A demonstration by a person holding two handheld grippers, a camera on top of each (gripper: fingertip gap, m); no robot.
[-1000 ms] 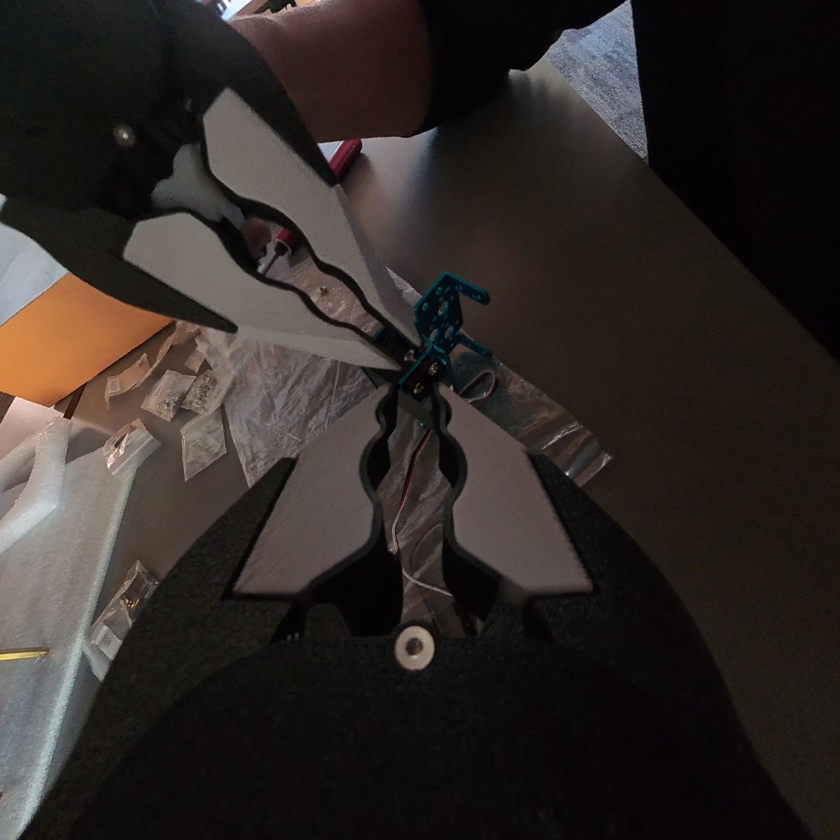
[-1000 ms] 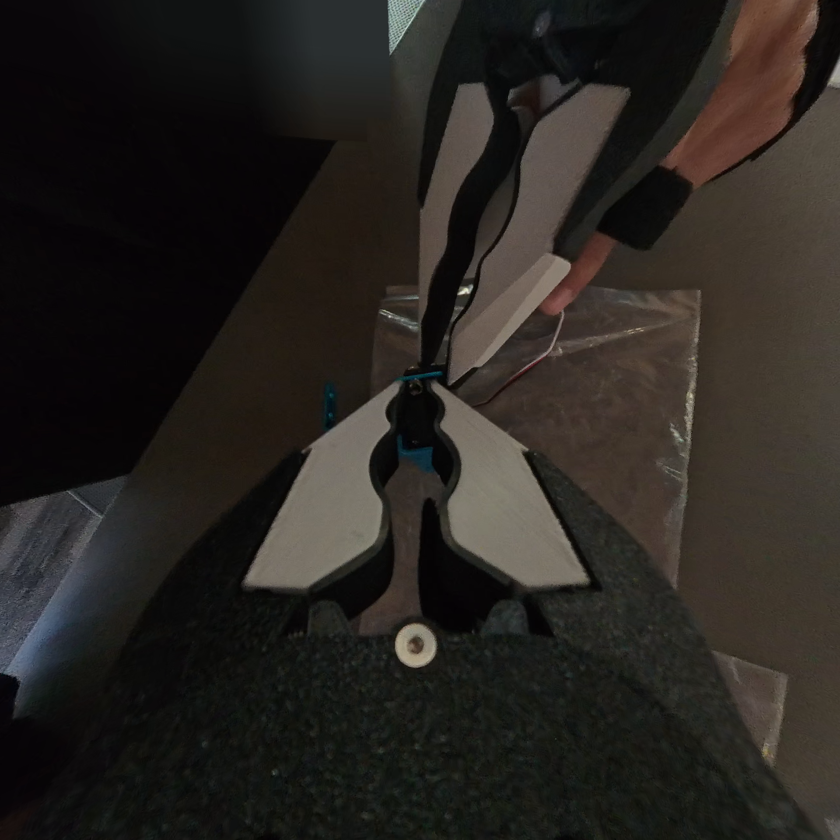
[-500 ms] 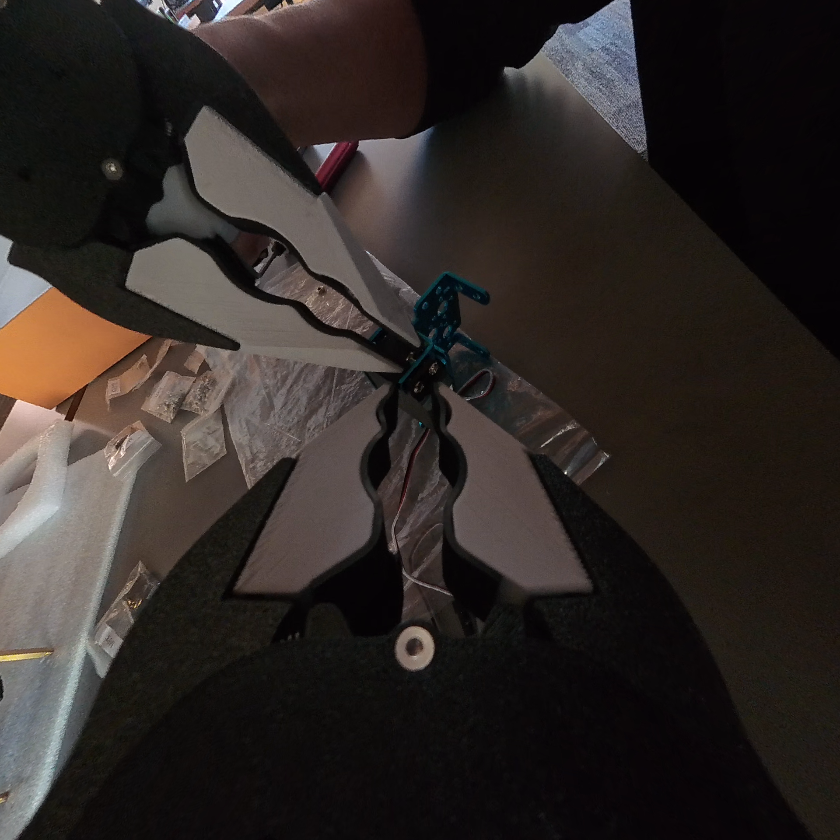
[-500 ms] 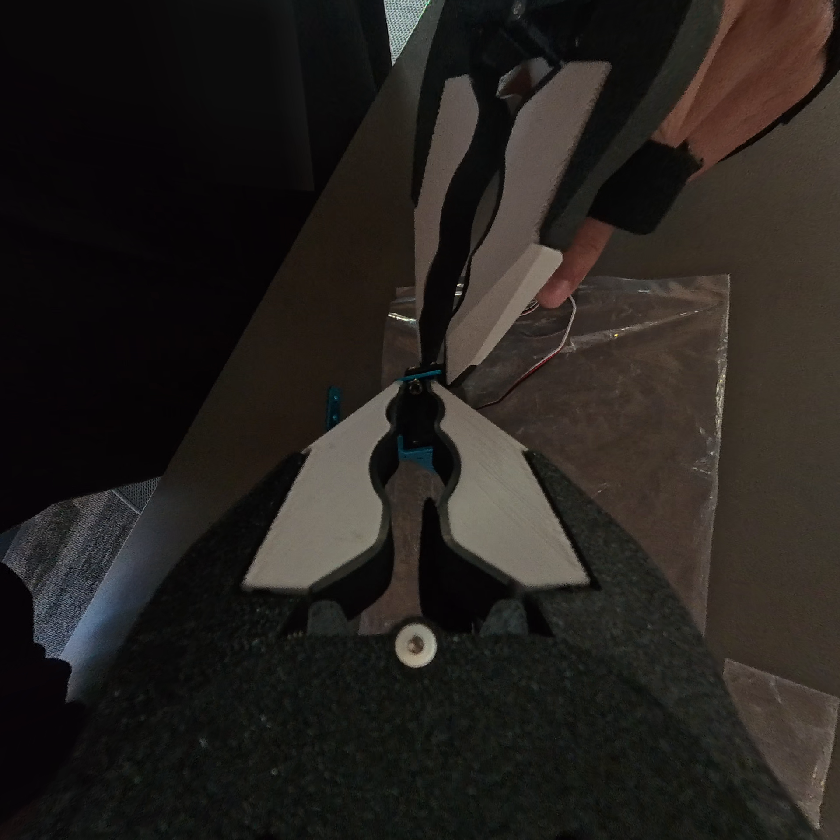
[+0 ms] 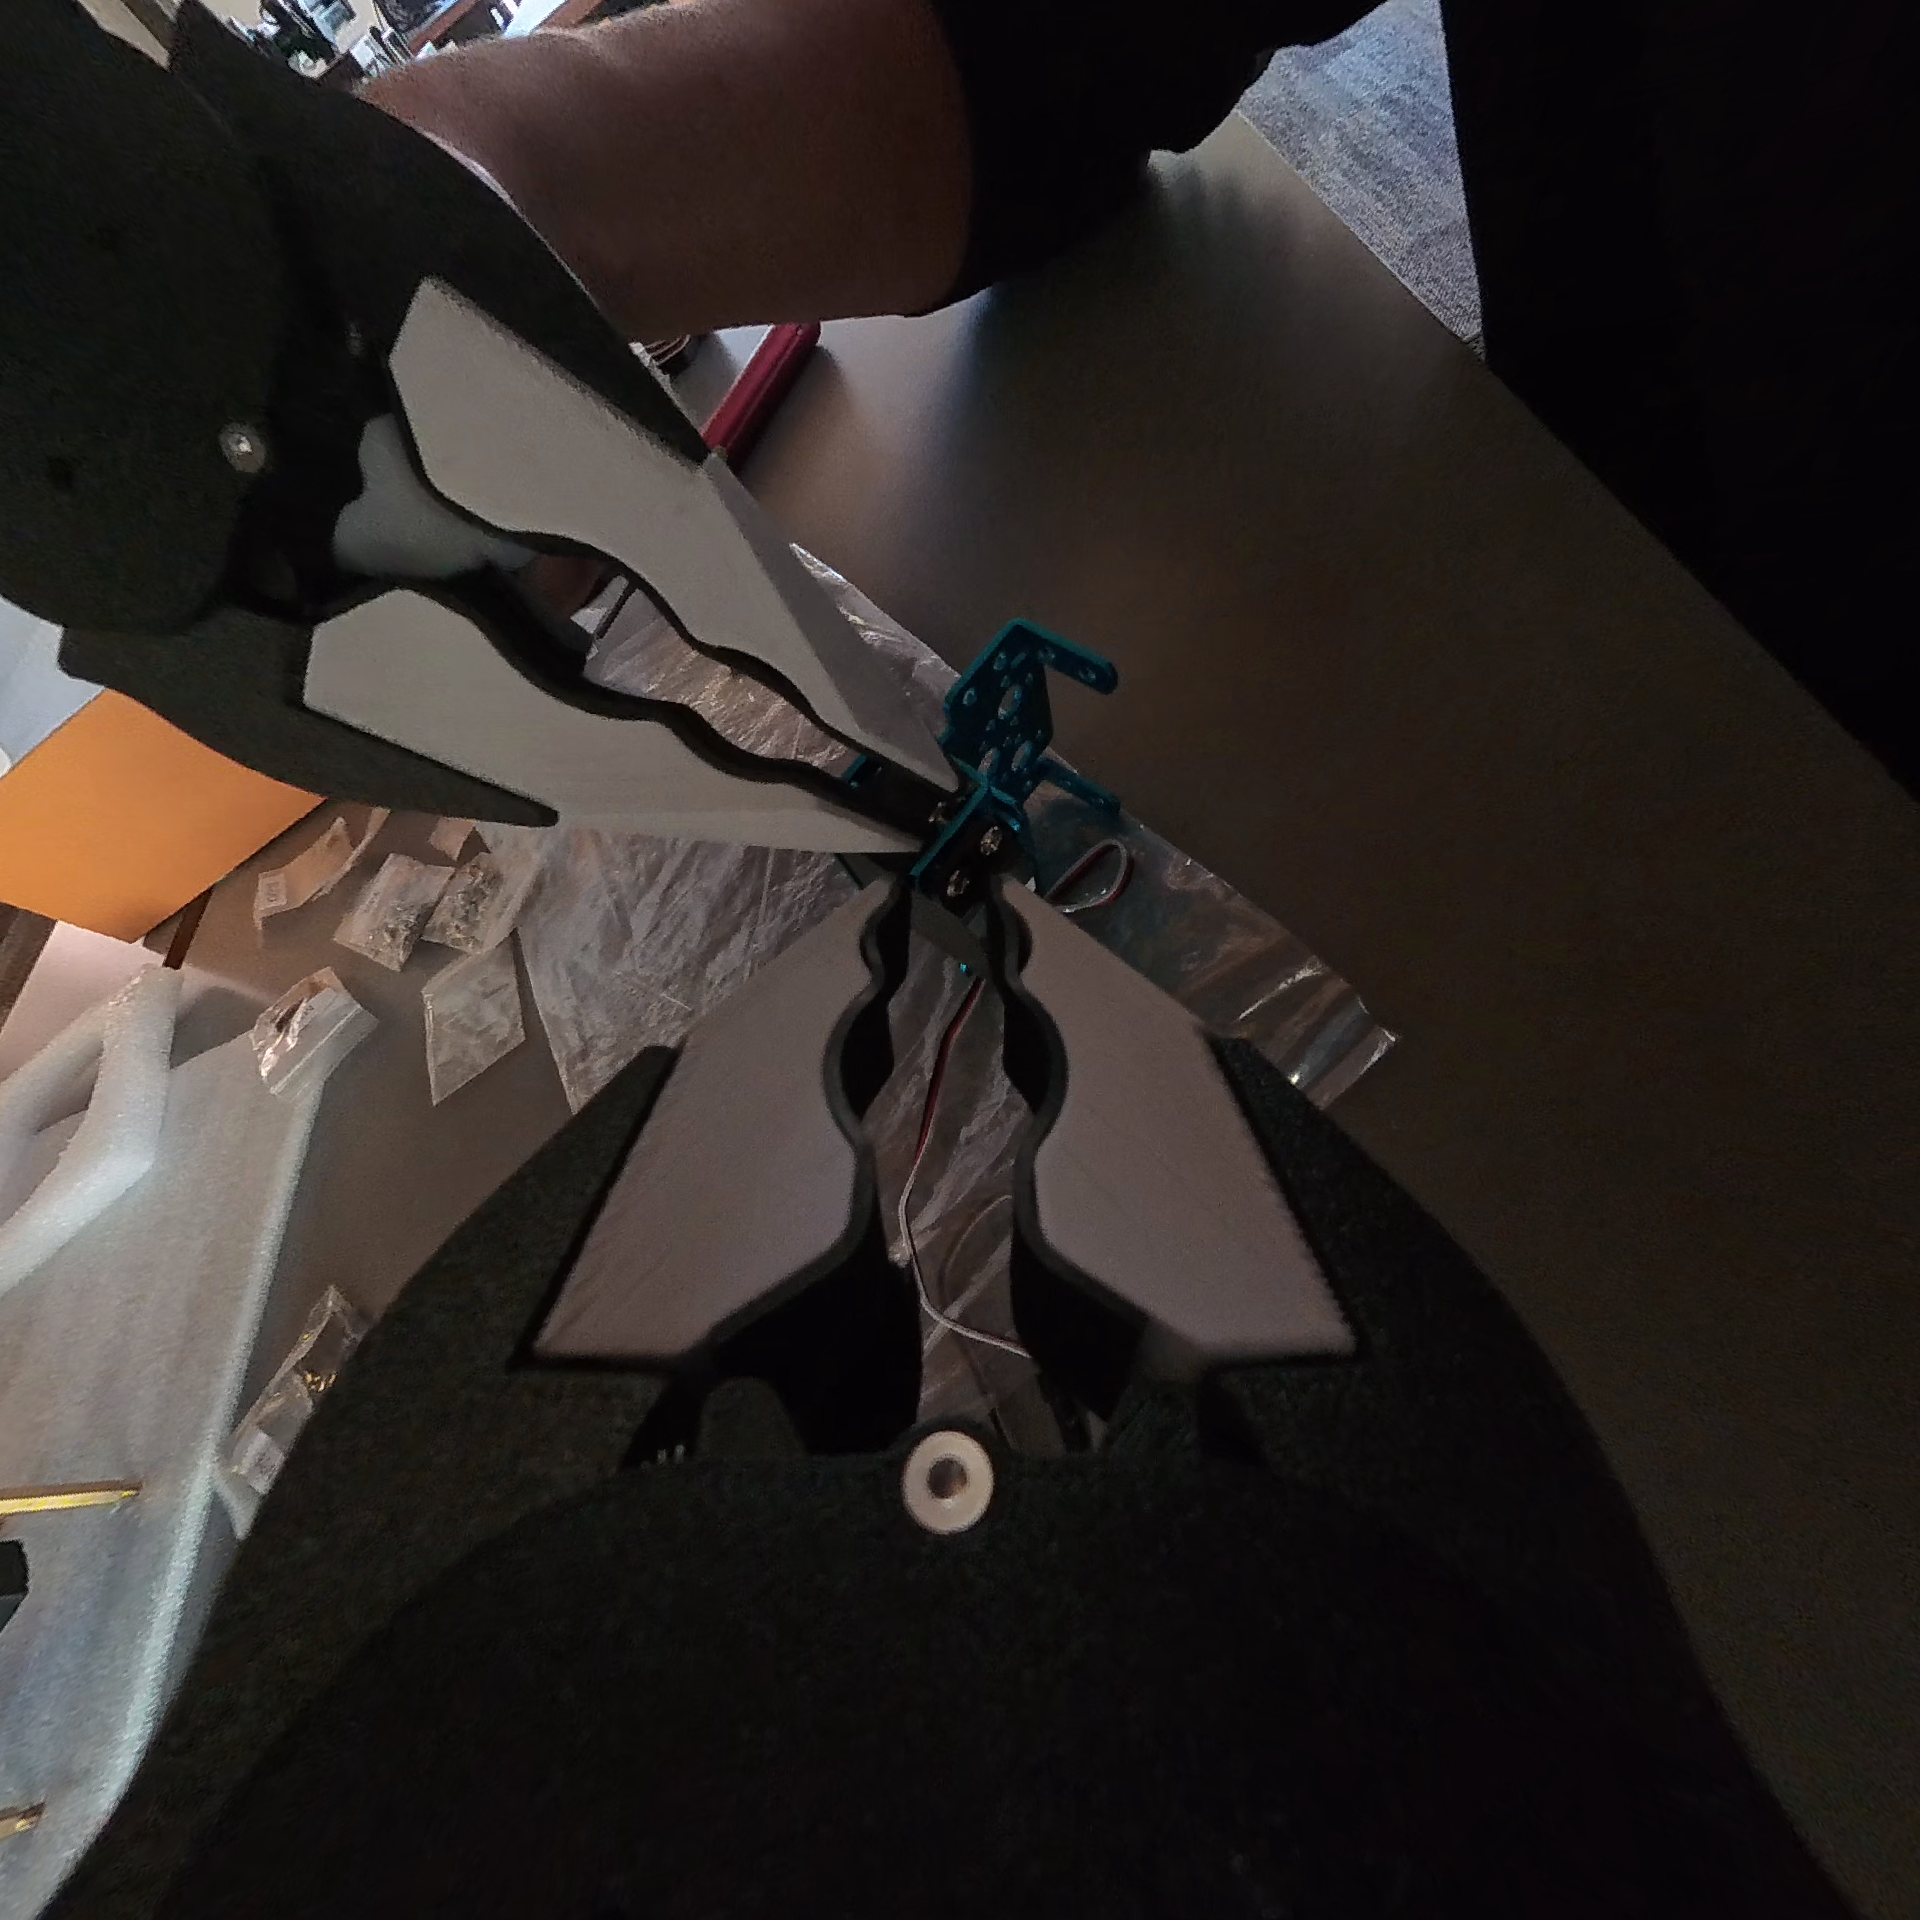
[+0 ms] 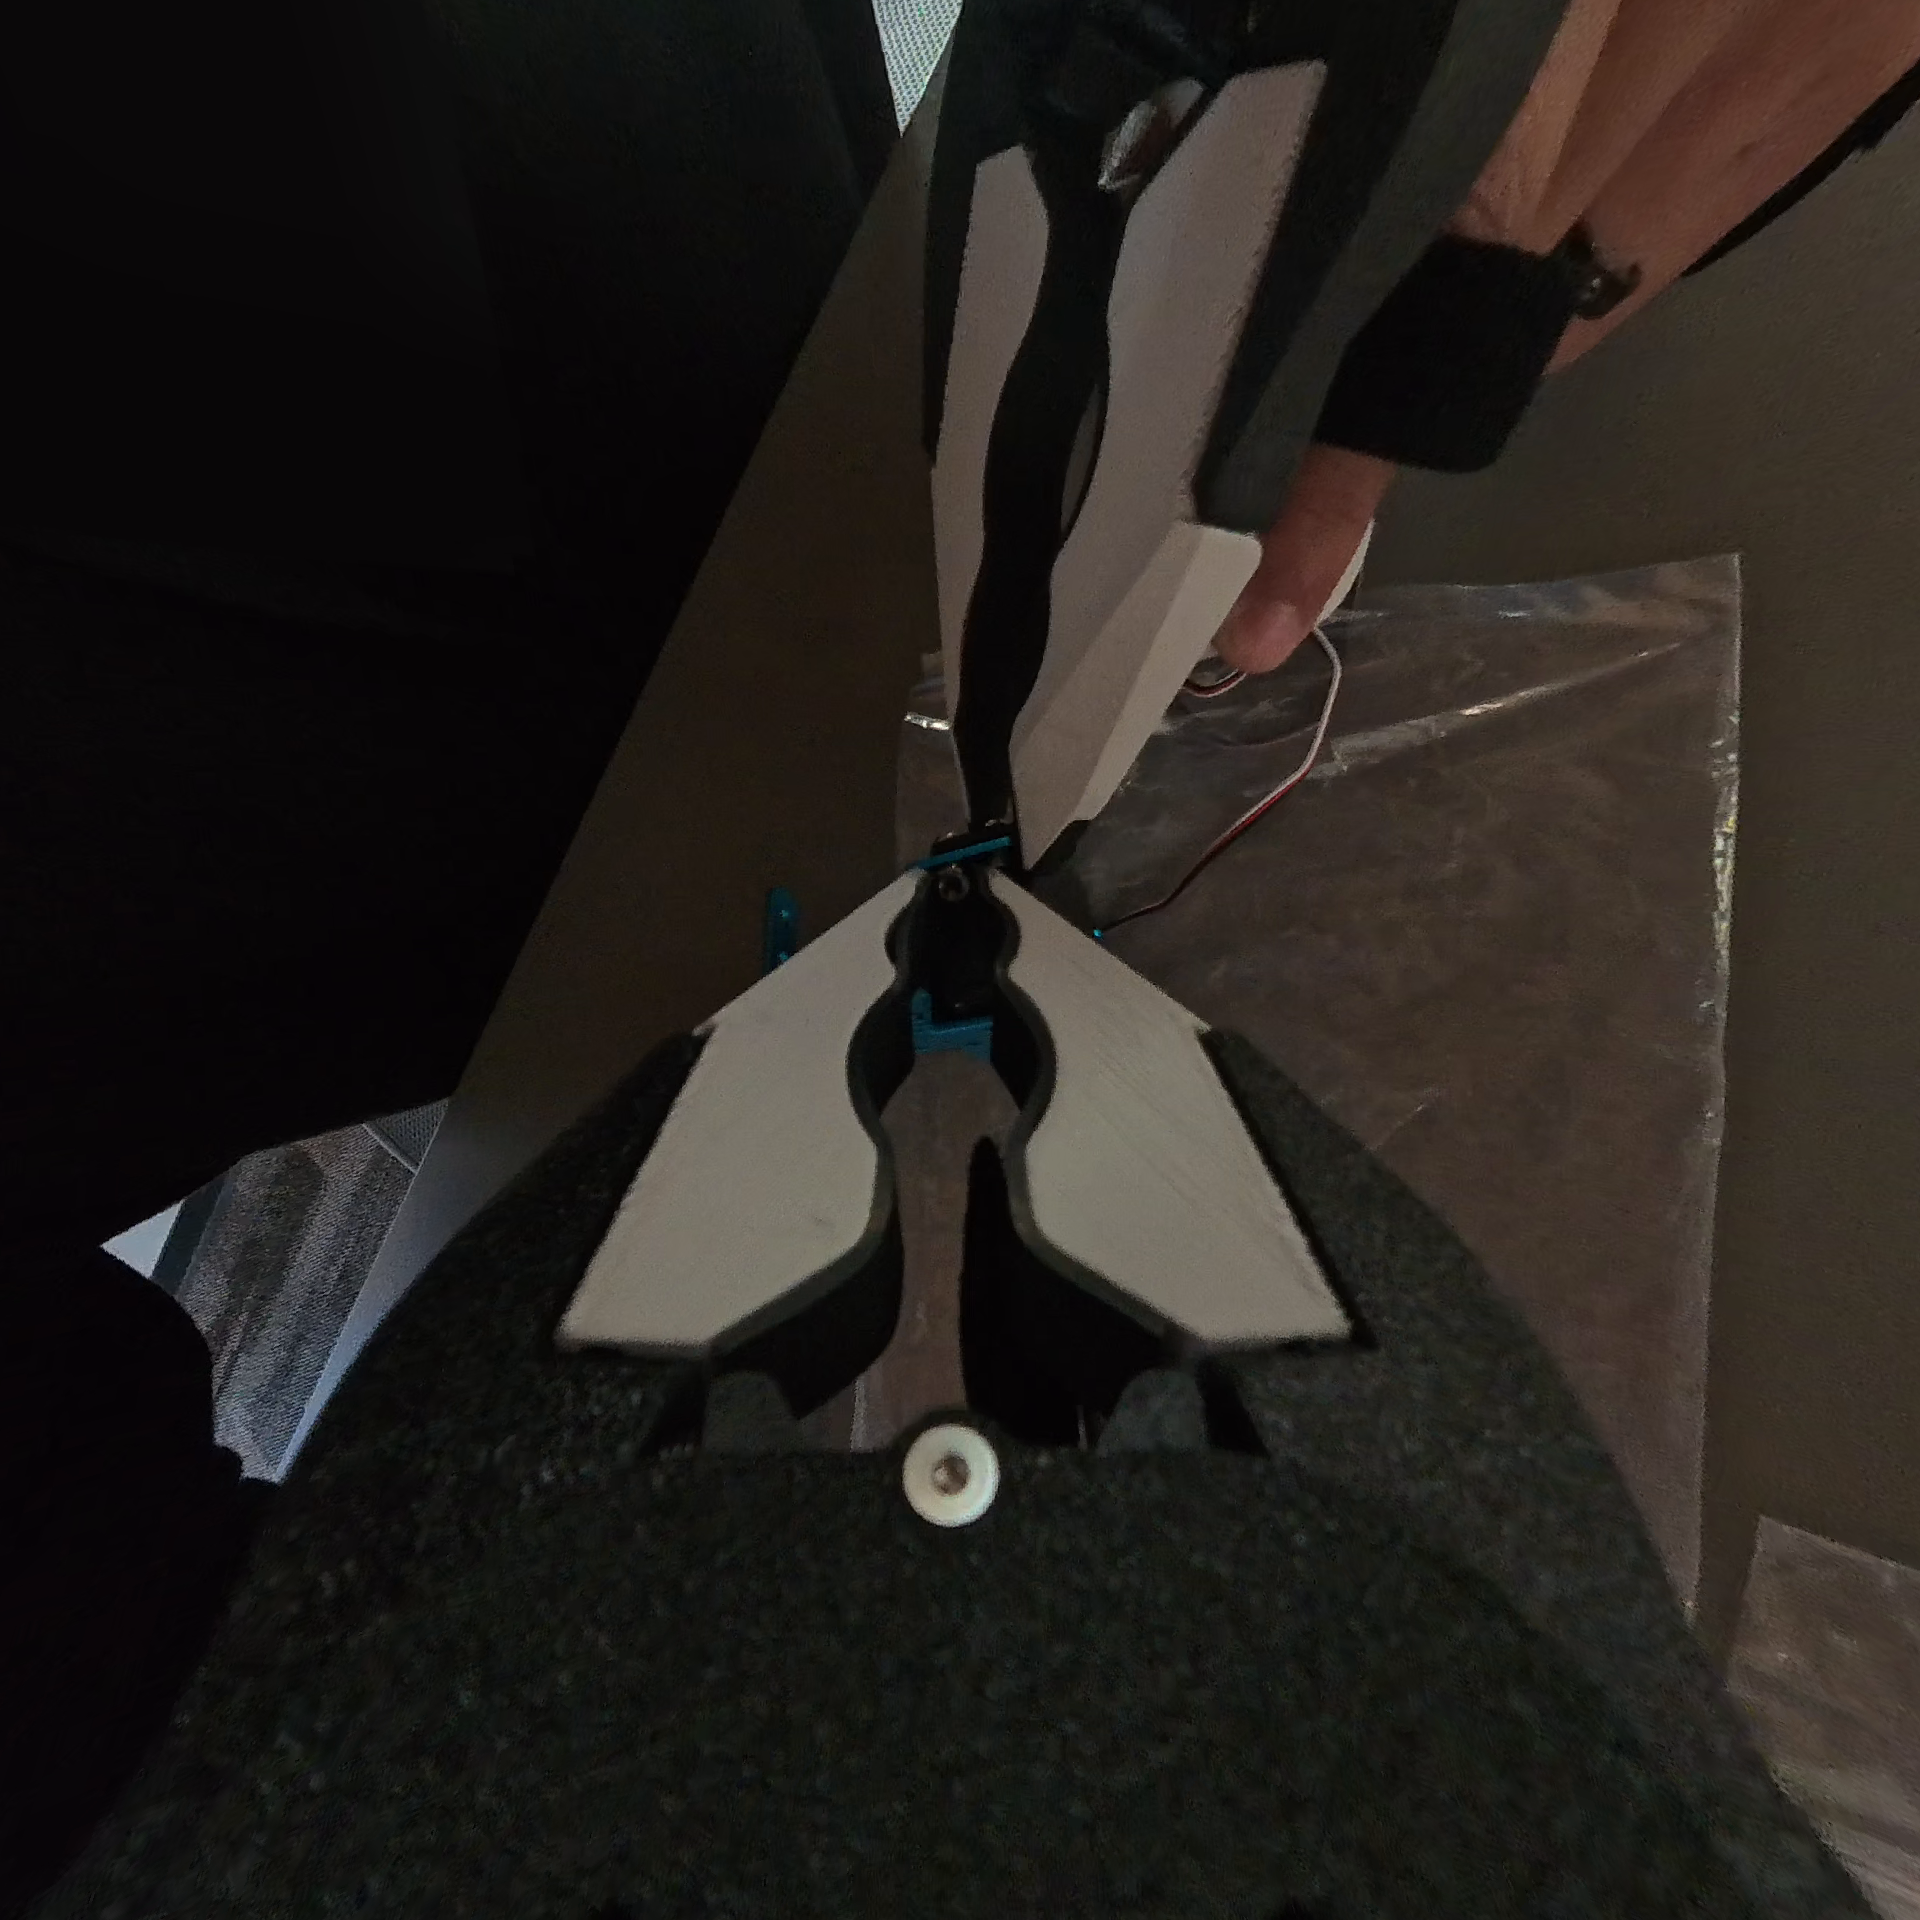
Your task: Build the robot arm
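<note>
The left gripper point(image 5: 951, 894) has its fingers point(image 5: 1122, 1049) drawn in on the black block with screws at the near end of a small blue metal bracket point(image 5: 997, 717), gripping it at their tips; the right gripper point(image 5: 914, 810) comes in from the upper left of the left wrist view, its fingers point(image 5: 623, 727) likewise pinched together on the same small assembly, so the two pairs of tips meet almost nose to nose. In the right wrist view the right gripper point(image 6: 961, 883) holds the dark block just at its tips, a blue piece point(image 6: 945, 1034) showing between its fingers, with the left gripper point(image 6: 1003, 831) reaching down from above. The bracket's perforated plate stands up and away beyond both tips, held clear of the bench point(image 5: 1351, 727); thin red and white wires point(image 5: 935, 1205) trail from it towards the left gripper; beneath lies a clear plastic bag point(image 6: 1455, 935); farther left are small packets point(image 5: 416, 904) and white foam point(image 5: 83, 1143).
</note>
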